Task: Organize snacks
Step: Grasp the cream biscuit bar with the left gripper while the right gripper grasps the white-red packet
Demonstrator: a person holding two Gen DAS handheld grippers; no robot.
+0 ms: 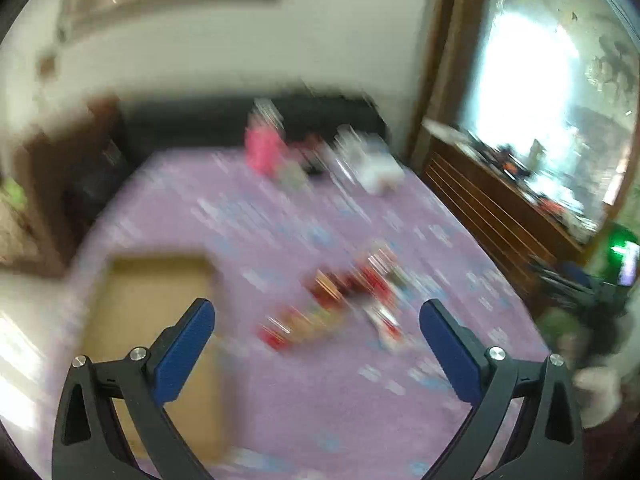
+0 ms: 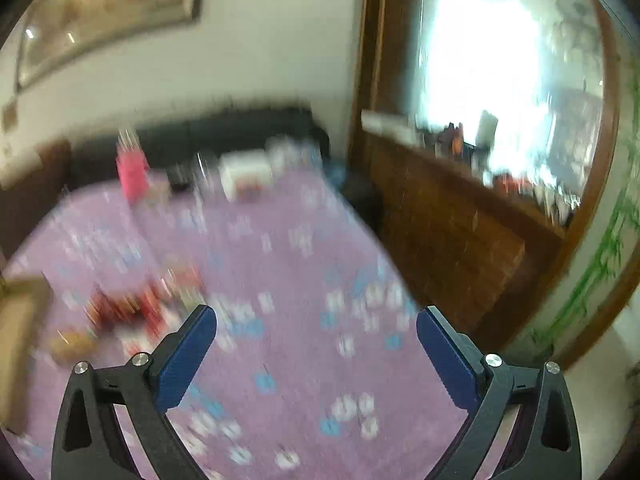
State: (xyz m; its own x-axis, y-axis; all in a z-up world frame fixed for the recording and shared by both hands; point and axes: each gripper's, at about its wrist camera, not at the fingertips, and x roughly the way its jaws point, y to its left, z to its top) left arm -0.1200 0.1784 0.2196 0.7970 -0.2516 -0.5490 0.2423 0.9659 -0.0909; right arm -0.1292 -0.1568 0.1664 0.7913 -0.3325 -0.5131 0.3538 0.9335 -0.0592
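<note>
Both views are blurring. The left hand-held gripper (image 1: 317,316) is hanging wide apart, holding nothing, above the purple-clothed bench (image 1: 280,400). The cardboard box (image 1: 156,320) is lying at eight o'clock; its contents cannot be told. The snacks (image 1: 340,304) are lying scattered at twelve o'clock. The right hand-held gripper (image 2: 316,322) is likewise gaping wide, the snacks (image 2: 132,308) at ten o'clock.

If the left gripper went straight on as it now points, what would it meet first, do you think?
Probably the blurred pile of snack packets on the purple tablecloth; the open left gripper frames them, though depth is unclear.
</note>
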